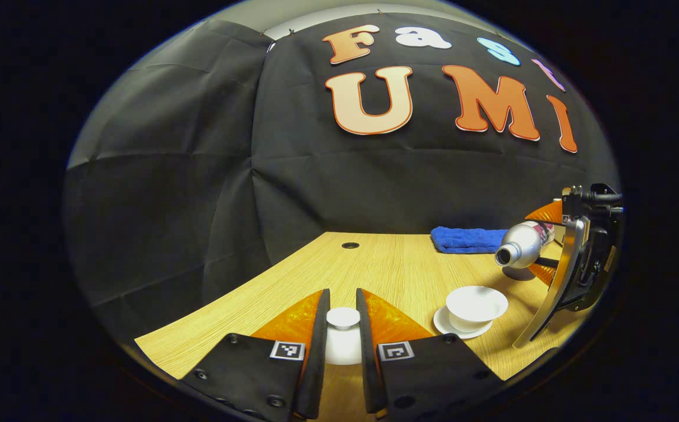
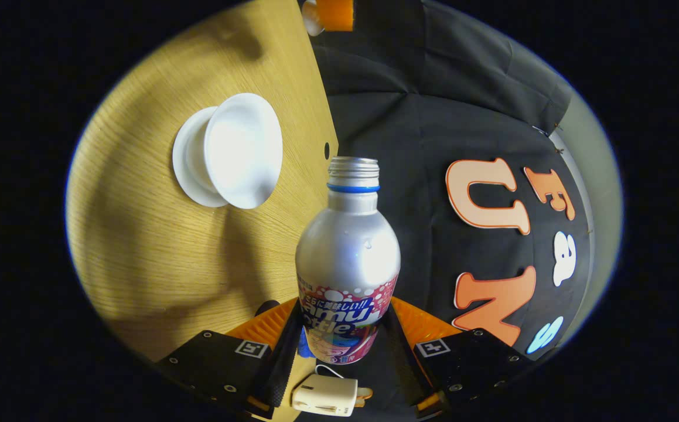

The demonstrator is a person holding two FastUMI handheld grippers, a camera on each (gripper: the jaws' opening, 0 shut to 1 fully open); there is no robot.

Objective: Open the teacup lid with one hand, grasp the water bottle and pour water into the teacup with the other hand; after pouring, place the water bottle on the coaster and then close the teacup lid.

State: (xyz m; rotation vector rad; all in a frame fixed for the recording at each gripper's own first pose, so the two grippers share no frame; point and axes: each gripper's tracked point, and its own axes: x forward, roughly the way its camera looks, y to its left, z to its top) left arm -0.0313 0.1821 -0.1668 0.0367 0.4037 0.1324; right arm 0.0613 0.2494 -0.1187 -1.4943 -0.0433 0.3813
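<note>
1. Left gripper (image 1: 343, 346) clamps the teacup lid (image 1: 343, 334) between its two fingers at 6 o'clock in the left gripper view, the lid's knob poking up between them, held clear of the cup.
2. Right gripper (image 2: 345, 346) grips the water bottle (image 2: 348, 264) low on its printed label, both fingers pressing its sides; the bottle is tipped toward horizontal (its threaded mouth is uncapped).
3. Teacup (image 1: 476, 308) sits open on its saucer (image 1: 442, 322) on the wooden table (image 1: 386, 269), at about 4 o'clock in the left gripper view, with the bottle's mouth hanging above and to its right, not yet over the bowl.
4. Pouring well likely means carrying the mouth over the cup's centre before tilting further, then tipping slowly, since the cup looks shallow and wide.
5. Blue towel (image 1: 468, 239) lies farther back, near 3 o'clock.
</note>
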